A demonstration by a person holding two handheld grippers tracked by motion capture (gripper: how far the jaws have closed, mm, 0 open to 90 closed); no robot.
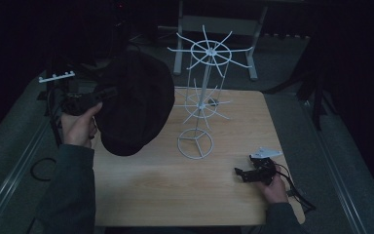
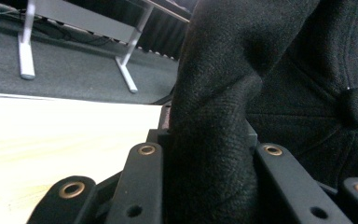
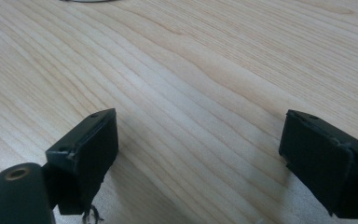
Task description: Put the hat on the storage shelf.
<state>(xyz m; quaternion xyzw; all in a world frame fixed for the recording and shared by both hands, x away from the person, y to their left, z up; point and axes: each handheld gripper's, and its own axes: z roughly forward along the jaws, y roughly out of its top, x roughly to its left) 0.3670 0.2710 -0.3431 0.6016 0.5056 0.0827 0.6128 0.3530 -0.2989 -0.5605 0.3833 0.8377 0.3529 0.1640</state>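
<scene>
I am holding the black cap up in the air with my left tool, over the left edge of the table, and its jaws are closing tightly on a fold of the cloth, as the left gripper view is showing. The white wire rack is standing near the far edge of the table, just right of the cap, and all its hooks are bare. So I am judging that the picking up is done, and the hanging of the cap on a hook is not yet done. My left forearm is coming in along the left edge, with the hand raised and the tool pointing toward the rack. My right tool is resting low near the right edge, its jaws are standing wide apart with nothing between them, only bare wood.
</scene>
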